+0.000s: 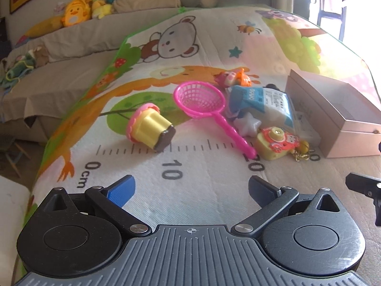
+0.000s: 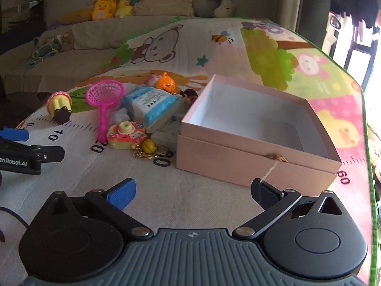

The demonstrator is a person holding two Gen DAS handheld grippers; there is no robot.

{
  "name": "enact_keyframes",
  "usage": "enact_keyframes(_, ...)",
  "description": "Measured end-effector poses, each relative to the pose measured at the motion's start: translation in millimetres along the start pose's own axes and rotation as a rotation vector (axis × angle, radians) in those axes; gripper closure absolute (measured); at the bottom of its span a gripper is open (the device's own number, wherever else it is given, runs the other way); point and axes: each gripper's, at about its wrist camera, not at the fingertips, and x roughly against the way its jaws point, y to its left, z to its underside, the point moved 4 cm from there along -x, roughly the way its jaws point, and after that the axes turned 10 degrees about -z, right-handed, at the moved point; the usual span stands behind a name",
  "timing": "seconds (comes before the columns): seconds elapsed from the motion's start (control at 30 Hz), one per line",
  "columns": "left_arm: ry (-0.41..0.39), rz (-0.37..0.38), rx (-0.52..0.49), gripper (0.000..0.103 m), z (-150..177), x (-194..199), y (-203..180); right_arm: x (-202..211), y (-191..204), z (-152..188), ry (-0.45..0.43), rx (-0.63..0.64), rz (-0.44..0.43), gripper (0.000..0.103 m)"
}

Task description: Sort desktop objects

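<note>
Toys lie on a cartoon play mat [image 1: 181, 47]: a yellow and pink cupcake toy [image 1: 148, 126] on its side, a pink net scoop [image 1: 202, 102], a blue and white pouch [image 1: 264, 104], a white star [image 1: 248, 124], a yellow toy camera keychain [image 1: 276, 143] and an orange pumpkin figure [image 1: 243, 77]. An open pink box [image 2: 257, 143], empty inside, stands to their right. My left gripper [image 1: 190, 190] is open and empty, short of the toys. My right gripper [image 2: 193, 190] is open and empty, in front of the box. The cupcake [image 2: 59, 104], scoop [image 2: 104, 95] and camera [image 2: 126, 134] also show in the right wrist view.
A sofa [image 1: 71, 47] with plush toys [image 1: 76, 12] and cushions runs behind the mat. The mat's green edge [image 2: 370, 166] drops off at the right. The left gripper [image 2: 21, 152] shows at the right wrist view's left edge.
</note>
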Motion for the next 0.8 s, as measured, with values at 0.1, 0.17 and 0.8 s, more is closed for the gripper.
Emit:
enact_keyframes(0.1,-0.042,-0.015,-0.016,0.0,-16.8,-7.8,9.1,0.7,28.5,-15.2,-0.024,0.086,-0.065,0.0)
enact_keyframes(0.17,-0.059,-0.038,-0.009,0.0,-27.9,-18.0,14.9,-5.6,41.9,-25.5,-0.028,0.115,-0.092,0.008)
enact_keyframes(0.8,-0.011,0.052,0.11,0.0,-38.5,-47.9,53.5,-129.3,29.6,-91.6,0.06,-0.063,-0.074,0.032)
